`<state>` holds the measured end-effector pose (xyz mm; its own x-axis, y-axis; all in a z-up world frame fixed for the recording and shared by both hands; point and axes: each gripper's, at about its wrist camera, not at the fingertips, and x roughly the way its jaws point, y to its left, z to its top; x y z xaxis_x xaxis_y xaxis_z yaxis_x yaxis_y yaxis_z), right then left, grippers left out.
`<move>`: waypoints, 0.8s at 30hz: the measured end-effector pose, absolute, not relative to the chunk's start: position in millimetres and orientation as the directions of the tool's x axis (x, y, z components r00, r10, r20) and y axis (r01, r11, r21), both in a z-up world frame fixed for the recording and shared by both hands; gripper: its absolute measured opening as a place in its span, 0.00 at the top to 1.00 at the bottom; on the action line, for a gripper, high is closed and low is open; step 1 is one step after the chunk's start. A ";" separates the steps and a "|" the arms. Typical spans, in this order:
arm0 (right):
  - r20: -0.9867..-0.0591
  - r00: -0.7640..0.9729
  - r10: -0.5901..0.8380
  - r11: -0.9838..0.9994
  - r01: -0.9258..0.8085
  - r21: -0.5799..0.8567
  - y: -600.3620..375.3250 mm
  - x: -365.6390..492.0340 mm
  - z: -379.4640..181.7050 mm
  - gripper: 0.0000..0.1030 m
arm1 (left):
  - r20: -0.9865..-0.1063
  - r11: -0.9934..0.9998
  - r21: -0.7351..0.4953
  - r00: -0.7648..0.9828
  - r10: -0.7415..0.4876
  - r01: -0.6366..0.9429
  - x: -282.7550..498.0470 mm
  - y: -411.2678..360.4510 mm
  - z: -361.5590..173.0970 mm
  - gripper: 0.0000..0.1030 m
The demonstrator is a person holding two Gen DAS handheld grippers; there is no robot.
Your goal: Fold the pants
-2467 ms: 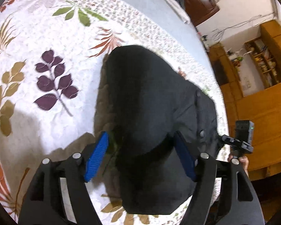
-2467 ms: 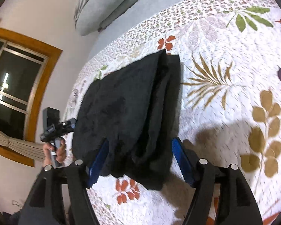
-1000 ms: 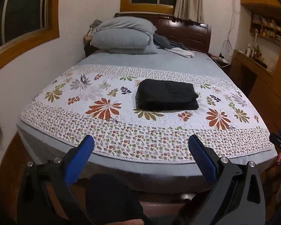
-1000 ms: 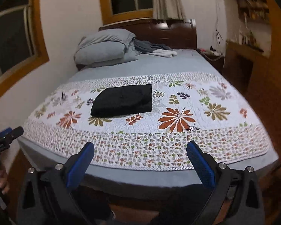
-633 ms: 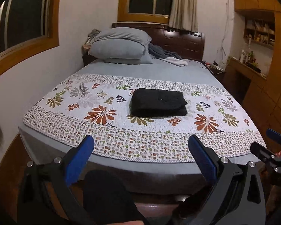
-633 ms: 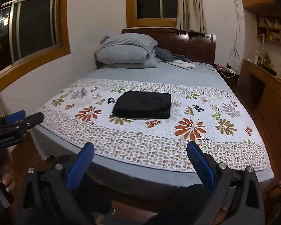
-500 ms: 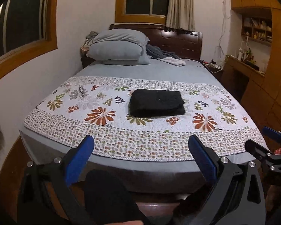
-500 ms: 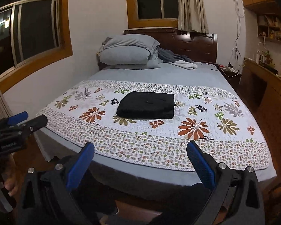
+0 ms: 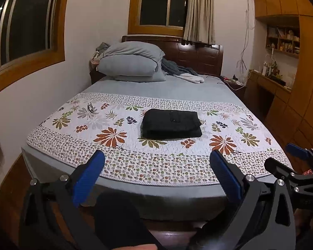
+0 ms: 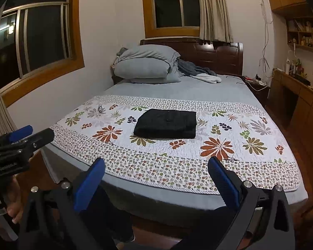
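Black pants (image 9: 170, 123), folded into a neat rectangle, lie in the middle of a floral quilt (image 9: 114, 134) on a bed (grey pillows (image 9: 131, 64) stacked at the far end). Near the foot of the bed, the left claw (image 9: 156, 173) and right claw (image 10: 155, 175) hang with blue fingers wide apart, holding nothing.

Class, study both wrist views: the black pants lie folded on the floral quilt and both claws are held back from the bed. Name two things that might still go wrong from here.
1. The folded pants show loose stacked layers at the near edge; they might slump.
2. Small eyeglasses lie on the floral quilt; tugging it may shift them, though both the left claw and right claw are open and clear.
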<state>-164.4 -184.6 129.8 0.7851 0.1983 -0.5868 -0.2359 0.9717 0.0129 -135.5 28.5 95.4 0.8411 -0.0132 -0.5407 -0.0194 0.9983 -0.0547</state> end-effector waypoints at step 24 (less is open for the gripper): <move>-0.614 0.765 0.195 0.966 -0.256 -0.012 -170.8 -140.7 111.7 0.03 | -0.584 0.999 -0.052 0.812 -0.016 -0.017 -110.1 31.4 63.6 0.03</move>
